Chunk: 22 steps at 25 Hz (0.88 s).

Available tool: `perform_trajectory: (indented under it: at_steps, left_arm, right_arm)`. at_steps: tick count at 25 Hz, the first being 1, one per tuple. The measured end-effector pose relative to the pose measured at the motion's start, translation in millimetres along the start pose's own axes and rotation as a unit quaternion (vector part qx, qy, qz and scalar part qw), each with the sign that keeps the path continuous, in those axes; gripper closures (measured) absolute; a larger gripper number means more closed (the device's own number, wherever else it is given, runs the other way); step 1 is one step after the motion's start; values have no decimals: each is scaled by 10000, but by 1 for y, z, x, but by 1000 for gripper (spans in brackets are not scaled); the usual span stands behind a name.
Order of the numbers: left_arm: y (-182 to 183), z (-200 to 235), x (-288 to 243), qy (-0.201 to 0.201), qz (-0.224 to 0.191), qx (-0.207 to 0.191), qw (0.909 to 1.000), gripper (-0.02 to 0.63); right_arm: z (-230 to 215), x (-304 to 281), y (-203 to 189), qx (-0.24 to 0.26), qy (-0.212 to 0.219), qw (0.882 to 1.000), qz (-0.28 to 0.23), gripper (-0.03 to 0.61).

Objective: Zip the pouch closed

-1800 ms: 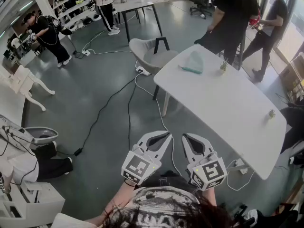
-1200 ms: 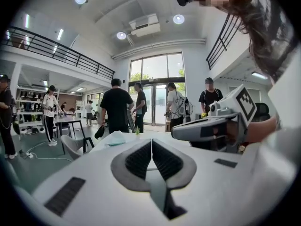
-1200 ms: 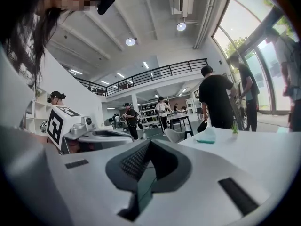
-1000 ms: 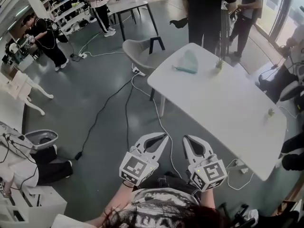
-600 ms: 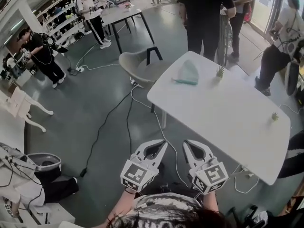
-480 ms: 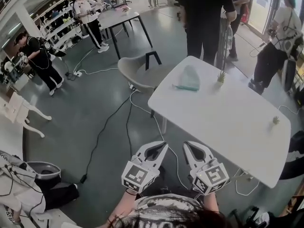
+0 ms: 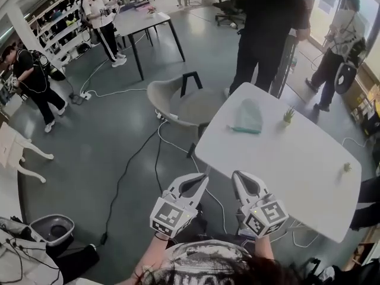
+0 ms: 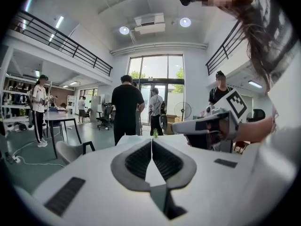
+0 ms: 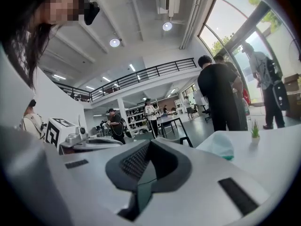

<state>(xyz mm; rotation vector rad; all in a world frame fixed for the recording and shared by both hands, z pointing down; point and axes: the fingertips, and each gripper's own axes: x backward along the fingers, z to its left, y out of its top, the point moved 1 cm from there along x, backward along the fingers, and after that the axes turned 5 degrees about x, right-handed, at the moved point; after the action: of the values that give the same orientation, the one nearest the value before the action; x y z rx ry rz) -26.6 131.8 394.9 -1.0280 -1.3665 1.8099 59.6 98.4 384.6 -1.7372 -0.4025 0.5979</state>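
Head view: a big room with a grey floor (image 7: 89,141), and cables (image 7: 155,159) lie across it. A white tabletop (image 7: 297,159) stands at the right. The pale green pouch (image 7: 248,116) lies on its far left part, near a small potted plant (image 7: 289,115). A second small plant (image 7: 347,167) stands near the right edge. A grey chair (image 7: 178,100) sits just left of the tabletop. People stand about the far side of the room, and a person in black (image 7: 267,22) stands just beyond the tabletop. The left hand-held gripper (image 7: 205,177) and the right hand-held gripper (image 7: 236,174) hang side by side in the air by the near left corner, well apart from the pouch. Both have their jaws pressed together with nothing between them.
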Motion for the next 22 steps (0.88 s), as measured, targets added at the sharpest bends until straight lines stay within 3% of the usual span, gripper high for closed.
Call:
perform_trajectory:
  at_steps: [7, 22]
  left_arm:
    - [-4, 46, -14, -355, 138, -36, 9993, 601]
    - [-25, 63, -60, -857, 442, 160, 9952, 601]
  right_arm:
    - [-11, -39, -2, -137, -416, 9990, 127, 580]
    - [-45, -67, -21, -177, -741, 9952, 615, 580]
